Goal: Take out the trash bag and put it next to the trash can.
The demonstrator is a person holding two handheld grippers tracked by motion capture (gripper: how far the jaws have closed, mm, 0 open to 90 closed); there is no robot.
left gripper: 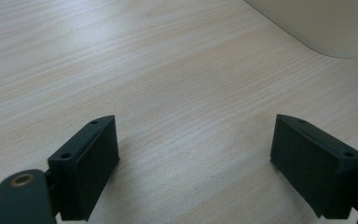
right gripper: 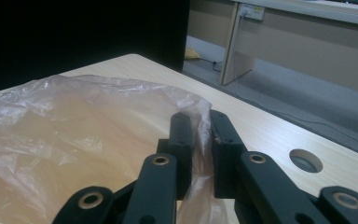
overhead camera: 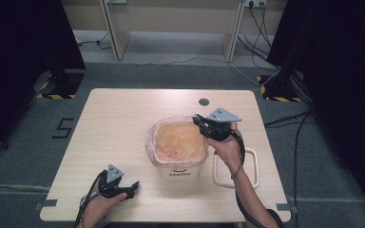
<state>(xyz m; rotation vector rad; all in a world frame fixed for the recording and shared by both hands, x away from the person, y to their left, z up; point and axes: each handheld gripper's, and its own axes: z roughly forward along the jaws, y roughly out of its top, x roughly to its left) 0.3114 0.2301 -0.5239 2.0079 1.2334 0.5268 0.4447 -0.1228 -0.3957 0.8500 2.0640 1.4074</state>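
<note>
A cream bin (overhead camera: pixel 178 172) stands in the middle of the wooden table (overhead camera: pixel 119 118), lined with a thin clear plastic bag (overhead camera: pixel 178 140) that looks orange inside. My right gripper (overhead camera: pixel 197 119) is at the bin's far right rim. In the right gripper view its jaws (right gripper: pixel 198 116) are pinched on a fold of the bag's edge (right gripper: pixel 199 140), and the bag (right gripper: pixel 74 121) spreads out to the left. My left gripper (overhead camera: pixel 134 187) rests low near the table's front left, pointing right. It is open (left gripper: pixel 196 125) with bare wood between its fingers, and the bin's wall (left gripper: pixel 326 23) lies ahead of it.
A cream ring-shaped frame (overhead camera: pixel 254 168) lies flat on the table right of the bin, under my right forearm. A round cable hole (overhead camera: pixel 204 101) sits near the far edge. Dark curtains, stands and floor cables surround the table.
</note>
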